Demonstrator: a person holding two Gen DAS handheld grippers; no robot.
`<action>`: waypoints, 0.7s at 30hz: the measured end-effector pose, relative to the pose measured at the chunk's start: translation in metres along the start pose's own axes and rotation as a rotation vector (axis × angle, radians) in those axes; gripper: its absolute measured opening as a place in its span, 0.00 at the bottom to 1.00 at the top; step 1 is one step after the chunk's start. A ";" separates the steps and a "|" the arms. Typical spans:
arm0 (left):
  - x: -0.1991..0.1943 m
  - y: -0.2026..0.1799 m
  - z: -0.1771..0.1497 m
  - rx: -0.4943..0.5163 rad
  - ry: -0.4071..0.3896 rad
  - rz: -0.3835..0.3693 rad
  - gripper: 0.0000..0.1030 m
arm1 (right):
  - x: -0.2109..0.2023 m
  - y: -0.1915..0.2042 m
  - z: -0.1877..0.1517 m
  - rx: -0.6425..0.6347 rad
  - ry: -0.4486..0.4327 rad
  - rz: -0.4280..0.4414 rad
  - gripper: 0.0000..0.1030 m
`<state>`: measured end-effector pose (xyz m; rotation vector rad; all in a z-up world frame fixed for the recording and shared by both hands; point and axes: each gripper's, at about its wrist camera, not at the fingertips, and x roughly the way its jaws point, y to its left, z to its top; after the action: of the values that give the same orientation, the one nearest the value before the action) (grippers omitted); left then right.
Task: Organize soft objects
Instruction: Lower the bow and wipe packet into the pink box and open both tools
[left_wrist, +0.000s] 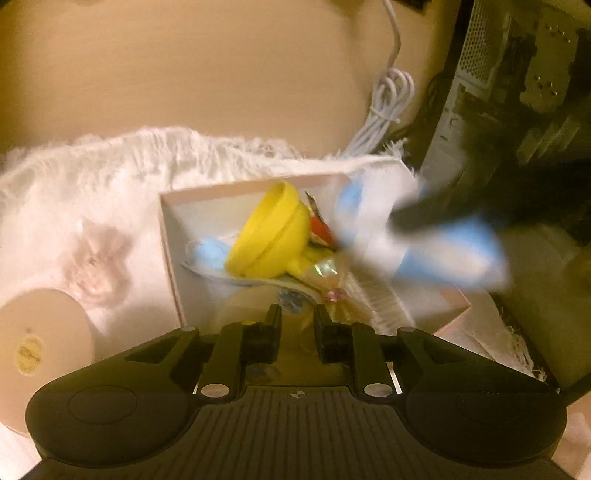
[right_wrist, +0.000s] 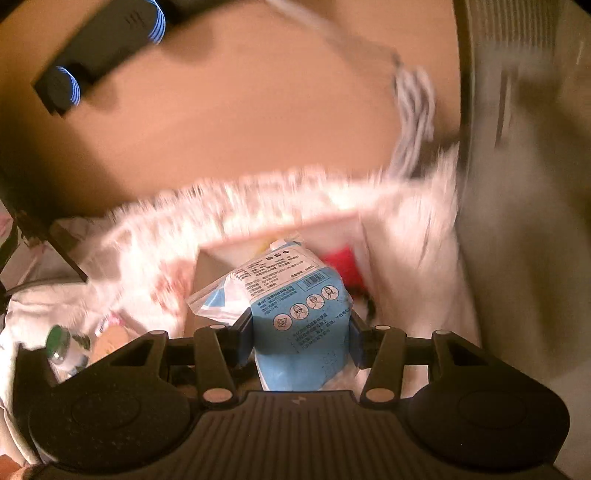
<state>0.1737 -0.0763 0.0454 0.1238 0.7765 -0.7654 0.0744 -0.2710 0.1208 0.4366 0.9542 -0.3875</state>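
Right wrist view: a blue-and-white printed plastic face-mask packet (right_wrist: 301, 325) is seen clamped between the two pads of the right gripper (right_wrist: 301, 328), its long axis running away from the camera toward the shallow pale cardboard box (right_wrist: 280, 230) directly ahead and below. The packet's far end appears to overhang the box's near side; contact with the contents cannot be told through the blur. In the left wrist view the same packet (left_wrist: 458, 254) is recorded as a blurred blue shape entering over the box's right-hand wall (left_wrist: 448, 314). The box already holds a yellow rubbery funnel-shaped item (left_wrist: 269, 236), a small light-blue soft piece (left_wrist: 210, 253) and a crinkled clear cellophane wrapper (left_wrist: 328, 277). The left gripper (left_wrist: 297, 314) is held with its jaws narrowly apart; nothing is seen pressed between the pads, though the wrapper lies just ahead. The right hand is judged nearer the free space, which lies at the box's right end. The box rests on a white shaggy fringed cloth (left_wrist: 110, 177); a coiled white cable (left_wrist: 388, 107) lies beyond.
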 end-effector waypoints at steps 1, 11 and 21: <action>-0.002 0.002 0.000 0.005 -0.011 0.005 0.20 | 0.009 -0.001 -0.002 0.008 0.022 0.001 0.48; -0.031 0.009 0.007 -0.037 -0.032 -0.069 0.20 | 0.068 -0.002 -0.007 0.017 0.069 -0.034 0.50; -0.076 0.021 0.003 -0.111 -0.114 -0.101 0.20 | 0.012 -0.006 -0.020 -0.066 -0.004 0.048 0.63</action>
<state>0.1545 -0.0185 0.0951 -0.0587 0.7195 -0.8155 0.0635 -0.2667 0.0996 0.3977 0.9483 -0.3127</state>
